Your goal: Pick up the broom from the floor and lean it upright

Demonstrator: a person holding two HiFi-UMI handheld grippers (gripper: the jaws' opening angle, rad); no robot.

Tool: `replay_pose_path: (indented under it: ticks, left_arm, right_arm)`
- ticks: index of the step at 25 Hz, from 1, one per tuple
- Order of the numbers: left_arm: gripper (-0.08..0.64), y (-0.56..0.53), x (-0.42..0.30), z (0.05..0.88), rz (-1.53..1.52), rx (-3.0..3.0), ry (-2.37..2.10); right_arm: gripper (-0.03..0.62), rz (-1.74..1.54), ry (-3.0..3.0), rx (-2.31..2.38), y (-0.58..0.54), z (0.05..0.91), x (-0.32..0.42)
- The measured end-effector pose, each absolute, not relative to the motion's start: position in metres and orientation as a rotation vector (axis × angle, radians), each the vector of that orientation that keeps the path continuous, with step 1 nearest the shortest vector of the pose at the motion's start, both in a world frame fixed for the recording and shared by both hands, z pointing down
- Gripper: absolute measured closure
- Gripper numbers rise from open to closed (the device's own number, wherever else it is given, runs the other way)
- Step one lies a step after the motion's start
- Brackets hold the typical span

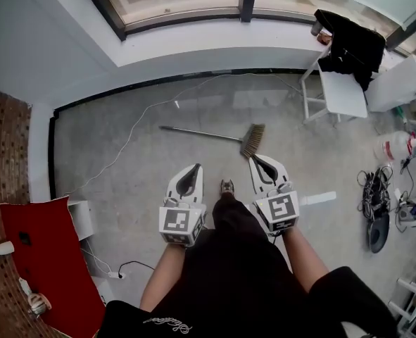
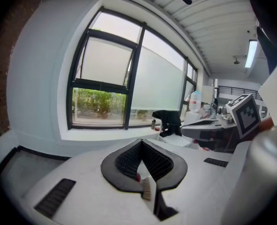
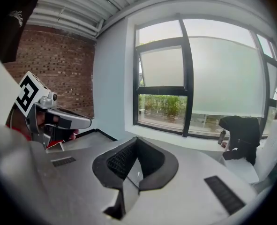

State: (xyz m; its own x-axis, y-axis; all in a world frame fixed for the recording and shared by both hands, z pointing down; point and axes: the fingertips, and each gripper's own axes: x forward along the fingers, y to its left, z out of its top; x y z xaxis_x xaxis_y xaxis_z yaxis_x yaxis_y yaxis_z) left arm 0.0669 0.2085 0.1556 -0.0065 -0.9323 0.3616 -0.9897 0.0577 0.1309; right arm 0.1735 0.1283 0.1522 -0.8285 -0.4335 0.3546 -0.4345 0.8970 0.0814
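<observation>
The broom (image 1: 218,135) lies flat on the grey floor (image 1: 123,182) in the middle of the head view. Its thin handle runs from centre-left towards the right, and the tan bristle head sits at the right end, just above the right gripper (image 1: 254,158). No gripper touches it.

Both grippers are held out low in the frame, side by side, with the person's shoe (image 1: 227,186) between them. The left gripper (image 1: 196,166) sits left of centre and well short of the handle. The right one has its tip near the bristles but apart from them.

In the left gripper view the jaws of the left gripper (image 2: 141,141) meet at their tips and nothing is clamped. A tuft of tan bristles shows through the hollow below the tips (it looks like the broom head on the floor beyond). In the right gripper view the right gripper (image 3: 137,139) is likewise closed, tips together and empty.

A white cable (image 1: 133,129) trails across the floor at upper left of the broom. A white chair (image 1: 343,94) with a black garment (image 1: 350,44) draped on it stands at upper right. A red panel (image 1: 46,252) leans at lower left beside a brick wall (image 1: 3,146). A tangle of black cords (image 1: 374,189) lies at the right edge.
</observation>
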Motion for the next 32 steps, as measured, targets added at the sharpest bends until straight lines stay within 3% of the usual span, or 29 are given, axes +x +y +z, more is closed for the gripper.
replay_pose_path:
  ticks: [24, 32]
  left_arm:
    - [0.554, 0.117, -0.032, 0.257, 0.241, 1.713, -2.000]
    - [0.554, 0.117, -0.083, 0.335, 0.215, 1.593, -2.066]
  right_arm:
    - [0.584, 0.043, -2.590, 0.308, 0.019, 0.251, 0.049]
    - [0.584, -0.036, -2.427, 0.162, 0.010, 0.339, 0.027]
